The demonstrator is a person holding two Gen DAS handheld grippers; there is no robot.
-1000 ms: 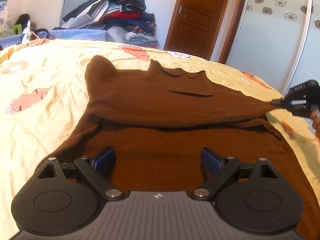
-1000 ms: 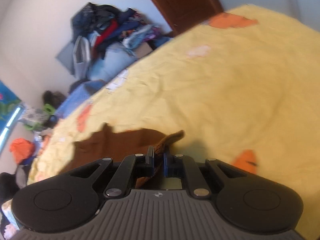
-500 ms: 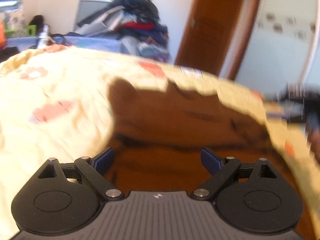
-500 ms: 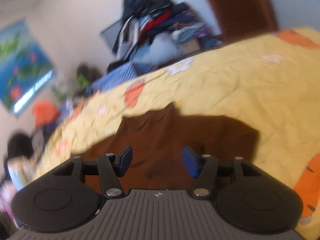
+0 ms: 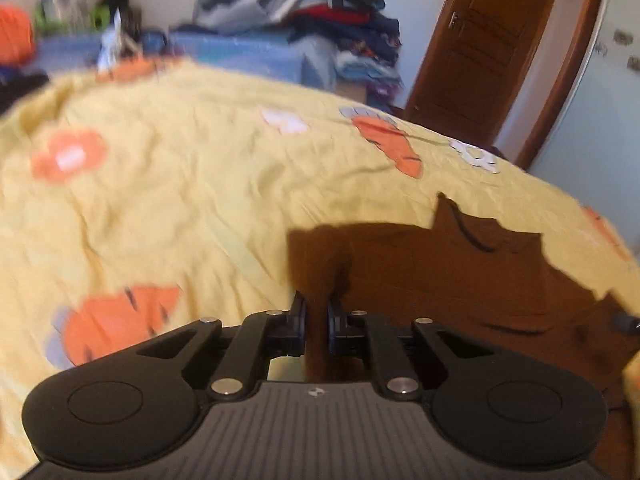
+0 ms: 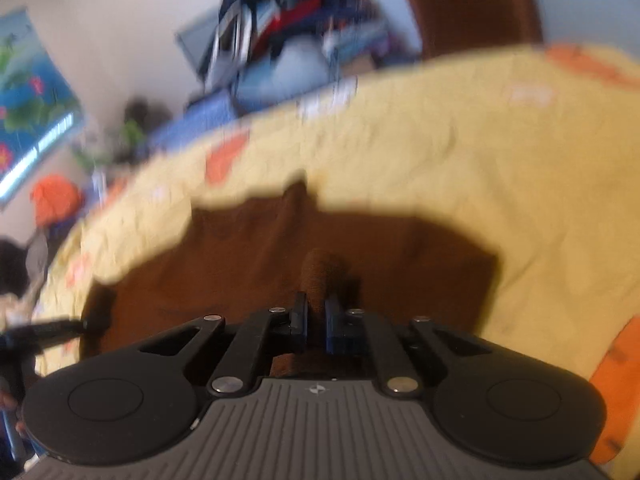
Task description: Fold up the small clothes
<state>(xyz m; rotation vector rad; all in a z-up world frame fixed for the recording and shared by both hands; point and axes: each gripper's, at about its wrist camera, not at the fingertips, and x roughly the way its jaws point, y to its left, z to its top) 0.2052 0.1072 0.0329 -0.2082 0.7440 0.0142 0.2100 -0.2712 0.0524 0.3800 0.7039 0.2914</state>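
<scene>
A brown knit garment (image 5: 460, 276) lies partly folded on the yellow bed cover (image 5: 180, 200). My left gripper (image 5: 317, 320) is shut on a bunched edge of the garment at its left side. In the right wrist view the same brown garment (image 6: 248, 256) spreads ahead, and my right gripper (image 6: 316, 320) is shut on a raised fold of it near its front edge. The left gripper's dark tip (image 6: 60, 328) shows at the garment's far left in that view. Both views are motion-blurred.
The yellow cover with orange carrot and flower prints (image 6: 460, 140) fills the bed. A pile of clothes (image 5: 320, 20) and a blue surface stand past the far edge. A wooden door (image 5: 480, 48) is at the back right.
Both grippers were open half a second ago and have shut on the brown garment. The left gripper swung to the garment's left edge; the right let go of the earlier corner and regripped a fold.
</scene>
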